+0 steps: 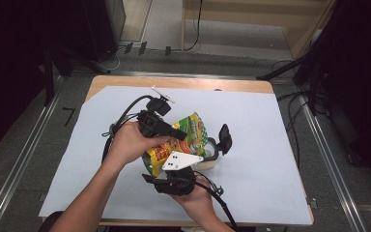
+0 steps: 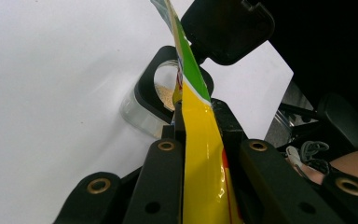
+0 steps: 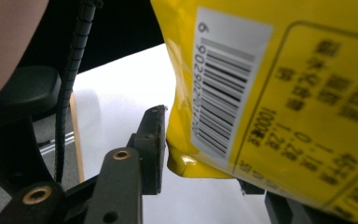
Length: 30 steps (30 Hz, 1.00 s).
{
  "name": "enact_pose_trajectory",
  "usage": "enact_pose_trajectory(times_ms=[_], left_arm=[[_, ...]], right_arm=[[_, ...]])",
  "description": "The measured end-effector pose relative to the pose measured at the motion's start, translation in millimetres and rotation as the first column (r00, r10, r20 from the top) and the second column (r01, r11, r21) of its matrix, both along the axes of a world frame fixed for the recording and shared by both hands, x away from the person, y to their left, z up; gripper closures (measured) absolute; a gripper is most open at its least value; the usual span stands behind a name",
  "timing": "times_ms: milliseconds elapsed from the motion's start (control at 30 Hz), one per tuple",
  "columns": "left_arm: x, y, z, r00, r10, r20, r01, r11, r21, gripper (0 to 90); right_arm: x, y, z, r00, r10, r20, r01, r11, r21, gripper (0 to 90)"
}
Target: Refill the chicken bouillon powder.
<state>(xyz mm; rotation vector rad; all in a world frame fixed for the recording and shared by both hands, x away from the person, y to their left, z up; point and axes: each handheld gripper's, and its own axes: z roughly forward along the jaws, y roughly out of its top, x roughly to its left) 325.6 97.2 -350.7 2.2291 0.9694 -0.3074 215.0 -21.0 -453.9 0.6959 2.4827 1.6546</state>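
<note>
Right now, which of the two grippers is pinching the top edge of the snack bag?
The left gripper: it pinches the yellow-green bag along its top edge. The right gripper holds the bottom.

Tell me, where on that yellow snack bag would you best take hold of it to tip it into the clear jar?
Probably the flat edges. The left gripper pinches the thin side seam of the yellow bag from the side, jaws flat on both faces. The right gripper takes the bottom corner from below, above the clear jar.

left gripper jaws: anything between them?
Yes: the yellow-green bag is pinched between the left gripper jaws in the left gripper view, above the open container of grains.
</note>
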Motion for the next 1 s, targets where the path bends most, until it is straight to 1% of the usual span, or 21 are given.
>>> enact_pose_trajectory(times_ms=[67,133,167,300,400,567,633,667,800,900,1000], left_arm=[[0.1,-0.6,0.1,1.0,-0.002,-0.002,0.002,1.0,-0.004,84.2],[0.4,-0.8,0.3,1.0,-0.004,0.002,0.004,1.0,-0.006,84.1],[0.6,-0.9,0.5,1.0,-0.004,0.004,0.004,1.0,-0.008,84.0],[1.3,-1.6,1.5,1.0,0.005,0.006,-0.005,0.9996,-0.029,82.7],[2.1,-1.8,2.4,1.0,0.006,0.006,-0.006,0.9991,-0.043,81.2],[0.7,-3.0,4.1,0.9999,0.009,0.009,-0.009,0.9986,-0.051,77.6],[-0.5,-4.1,5.4,0.9998,0.009,0.015,-0.008,0.999,-0.044,76.5],[-1.2,-4.4,6.2,0.9998,0.008,0.018,-0.007,0.9991,-0.041,76.3],[-3.0,-4.5,10.1,0.9996,0.007,0.026,-0.006,0.9988,-0.049,75.4],[-2.6,-5.4,10.1,0.9994,0.001,0.034,0.0,0.9993,-0.037,77.5],[-0.9,-6.4,8.2,0.9995,0.007,0.03,-0.006,0.9995,-0.032,78.9]], right_arm=[[-0.1,-0.2,0.1,1.0,-0.006,0.004,0.006,1.0,-0.007,64.2],[-0.9,-0.2,0.5,0.9999,-0.011,-0.008,0.011,1.0,-0.001,64.5],[-0.6,-0.3,0.4,0.9998,-0.017,-0.004,0.017,1.0,0.003,64.7],[0.0,-1.5,1.2,0.9993,-0.018,-0.033,0.019,0.999,0.034,65.0],[0.4,-2.8,2.2,0.9986,-0.024,-0.046,0.027,0.998,0.057,65.1],[0.6,-4.3,3.4,0.9975,-0.033,-0.063,0.038,0.996,0.076,65.2],[1.0,-4.8,3.4,0.9967,-0.035,-0.073,0.041,0.996,0.085,65.3],[1.0,-4.8,3.3,0.9967,-0.037,-0.073,0.043,0.995,0.089,65.4],[-0.1,-5.8,5.4,0.9971,-0.04,-0.065,0.046,0.994,0.095,65.4],[-1.2,-5.5,6.2,0.9975,-0.042,-0.056,0.047,0.995,0.092,65.2],[-0.6,-5.6,5.3,0.9974,-0.044,-0.058,0.049,0.995,0.087,65.1]])
